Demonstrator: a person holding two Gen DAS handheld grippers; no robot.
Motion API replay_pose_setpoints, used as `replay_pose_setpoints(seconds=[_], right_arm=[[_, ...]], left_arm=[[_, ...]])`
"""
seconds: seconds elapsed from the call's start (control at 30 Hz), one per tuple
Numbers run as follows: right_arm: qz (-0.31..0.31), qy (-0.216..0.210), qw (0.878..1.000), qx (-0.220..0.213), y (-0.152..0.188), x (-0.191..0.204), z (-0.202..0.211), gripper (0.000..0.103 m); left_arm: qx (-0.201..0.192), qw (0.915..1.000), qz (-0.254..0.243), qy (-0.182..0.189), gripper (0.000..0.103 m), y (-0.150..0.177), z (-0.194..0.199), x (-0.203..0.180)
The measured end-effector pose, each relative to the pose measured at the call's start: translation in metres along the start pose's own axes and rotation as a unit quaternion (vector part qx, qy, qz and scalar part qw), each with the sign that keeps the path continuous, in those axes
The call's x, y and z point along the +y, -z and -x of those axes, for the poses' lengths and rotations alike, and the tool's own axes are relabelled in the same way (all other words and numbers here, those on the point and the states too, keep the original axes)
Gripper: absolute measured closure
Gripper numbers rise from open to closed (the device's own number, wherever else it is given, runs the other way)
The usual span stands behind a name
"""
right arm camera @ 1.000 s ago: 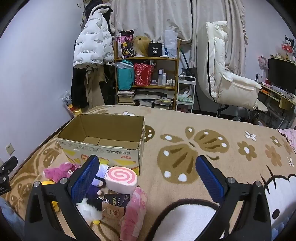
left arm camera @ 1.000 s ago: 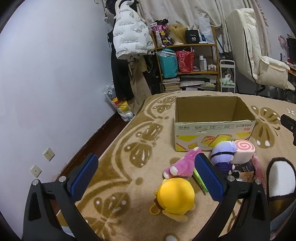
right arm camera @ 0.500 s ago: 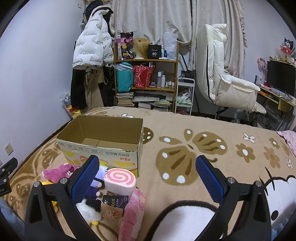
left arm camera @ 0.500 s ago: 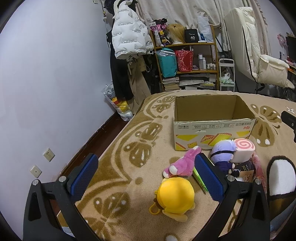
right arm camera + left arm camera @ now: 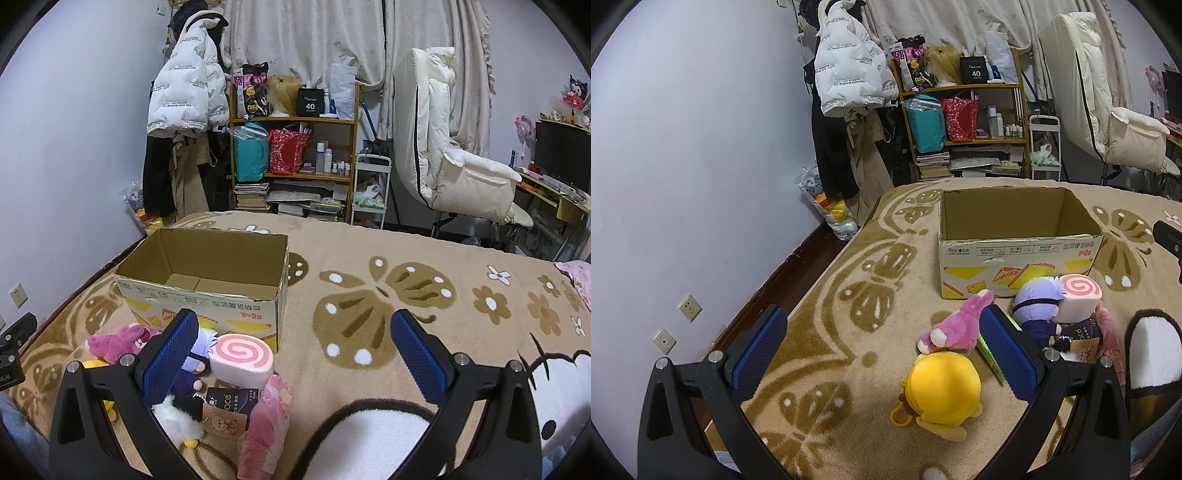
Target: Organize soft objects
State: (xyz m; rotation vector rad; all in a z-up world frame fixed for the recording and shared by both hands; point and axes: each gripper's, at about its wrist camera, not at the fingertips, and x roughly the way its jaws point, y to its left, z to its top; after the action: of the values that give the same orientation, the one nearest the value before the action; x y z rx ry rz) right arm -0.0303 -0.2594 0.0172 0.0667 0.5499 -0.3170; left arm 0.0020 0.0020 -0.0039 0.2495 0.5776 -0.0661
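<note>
Both sets of jaws are spread wide with nothing in them. The left gripper (image 5: 882,350) hangs low over the bed, and the yellow plush (image 5: 943,391) sits lower centre of its view, just below and between the blue pads. The right gripper (image 5: 293,354) hovers a bit higher, aimed across the blanket (image 5: 406,295), with its left pad sitting over the toy pile.

The pile is bunched at the near side of the cardboard box (image 5: 1015,236): pink plush (image 5: 955,326) touching the yellow one, purple doll (image 5: 1036,306) leaning on the swirl roll cushion (image 5: 1078,297), plus a tagged item and a pink frilly thing (image 5: 266,424) toward the lower middle of the right view. The box is open and looks empty as far as I can see in.

What could go sideways, imo: the toys are packed so tight that closing on the yellow one could snag the pink one too, or catch only its key loop (image 5: 899,417) so it swings and drops. Squashy stuff also slips if you pinch just the fuzz. The box is light cardboard on a soft bed, so a bump to its rim could tip it.

Pose-wise, both grippers point forward toward the box, tilted slightly down, the left one closer to the toys.
</note>
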Motion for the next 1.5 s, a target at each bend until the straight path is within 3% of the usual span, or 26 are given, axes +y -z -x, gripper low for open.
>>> replay_pose_setpoints(seconds=[1.5], right_arm=[[-0.003, -0.007, 1.000, 0.002, 0.0047, 0.0043, -0.0015, 0.000]], left_arm=[[0.002, 1.0000, -0.002, -0.001, 0.000, 0.0016, -0.0012, -0.0018]])
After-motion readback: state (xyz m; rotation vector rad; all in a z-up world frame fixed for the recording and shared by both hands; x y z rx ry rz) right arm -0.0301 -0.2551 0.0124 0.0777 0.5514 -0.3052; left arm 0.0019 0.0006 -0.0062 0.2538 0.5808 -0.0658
